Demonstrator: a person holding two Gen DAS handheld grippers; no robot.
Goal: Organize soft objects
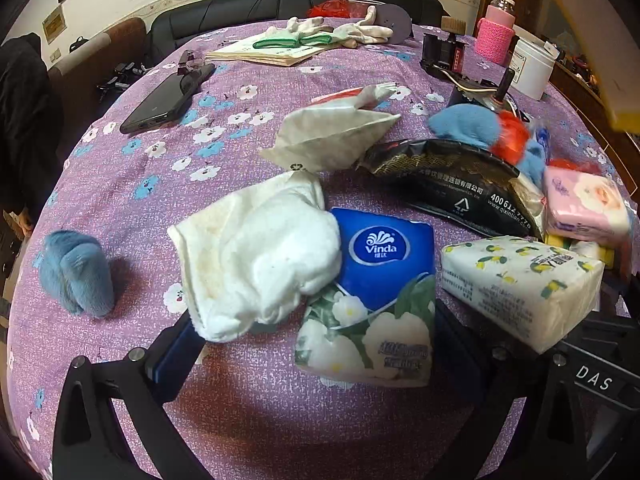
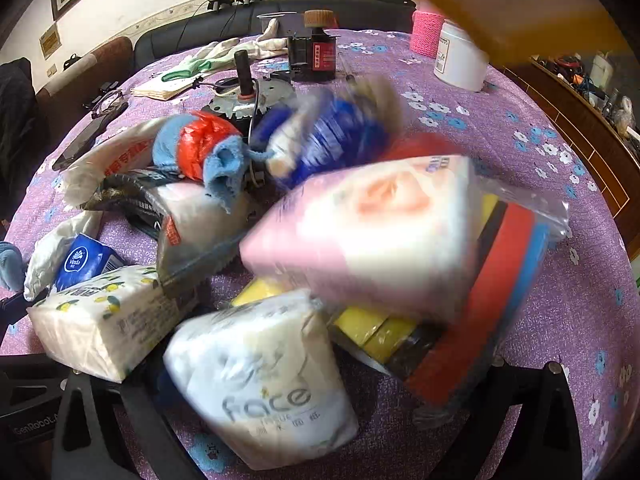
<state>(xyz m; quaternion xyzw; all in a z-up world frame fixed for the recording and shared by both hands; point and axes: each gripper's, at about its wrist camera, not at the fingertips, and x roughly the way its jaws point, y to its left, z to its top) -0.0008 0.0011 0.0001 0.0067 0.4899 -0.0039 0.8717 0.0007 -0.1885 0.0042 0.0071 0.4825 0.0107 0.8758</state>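
The left claw (image 1: 308,344) is standing wide open over the purple flowered surface (image 1: 132,200), with the blue Vinda tissue pack (image 1: 372,304) and a crumpled white cloth (image 1: 260,256) lying between its fingers. The right claw (image 2: 316,384) is also spreading wide, with the Face tissue pack (image 2: 260,384) sitting between its fingers and a blurred pink tissue pack (image 2: 368,232) lying just beyond.

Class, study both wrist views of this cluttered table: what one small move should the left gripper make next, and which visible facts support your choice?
Probably close the left gripper on the Vinda tissue pack. The pack lies between its open jaws, with the white cloth draped partly over it, so it seems the nearest soft item to grip. Ease in slowly, since the cloth may drag along.
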